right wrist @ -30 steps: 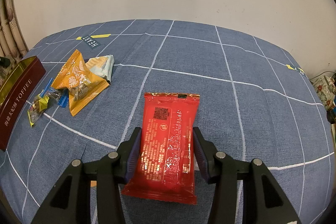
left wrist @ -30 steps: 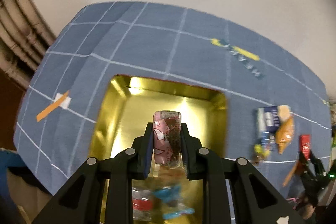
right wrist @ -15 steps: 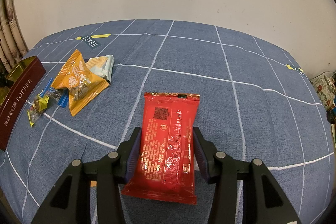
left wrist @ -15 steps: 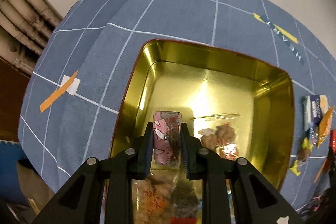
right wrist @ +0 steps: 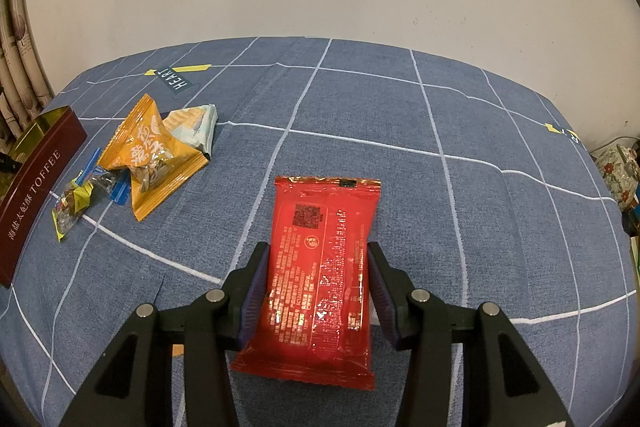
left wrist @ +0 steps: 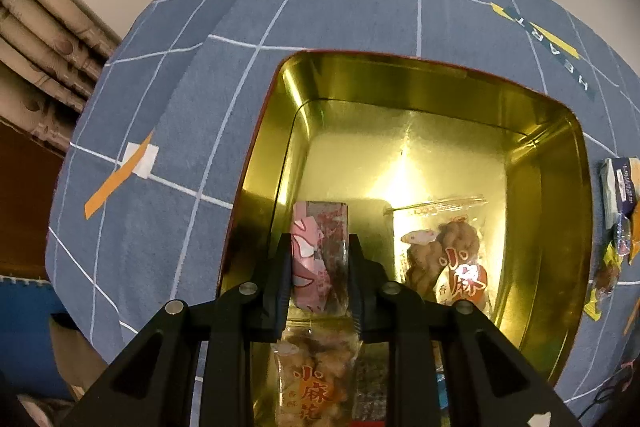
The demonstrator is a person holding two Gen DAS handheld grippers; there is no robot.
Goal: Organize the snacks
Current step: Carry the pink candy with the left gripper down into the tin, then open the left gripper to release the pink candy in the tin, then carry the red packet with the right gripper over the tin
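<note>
My left gripper [left wrist: 319,251] is shut on a small pink snack packet [left wrist: 316,255] and holds it over the near left part of the open gold tin [left wrist: 440,83]. Clear twist-snack bags [left wrist: 448,255] lie inside the tin. My right gripper [right wrist: 318,259] is shut on a red foil snack packet [right wrist: 320,267], its fingers on both long sides, low over the blue checked tablecloth. An orange bag [right wrist: 152,155], a pale blue bag [right wrist: 192,127] and small candies [right wrist: 80,199] lie left of it, beside the dark red tin wall marked TOFFEE [right wrist: 36,187].
The blue checked cloth [right wrist: 440,115] covers the whole table up to a white wall. Curtains [left wrist: 48,39] hang left of the tin. Loose snacks [left wrist: 618,195] lie right of the tin. A floral object [right wrist: 618,171] stands off the right table edge.
My left gripper has moved forward over the tin with the pink packet, so more of the tin's inside and its snack bags show. The right gripper and red packet have not moved.
</note>
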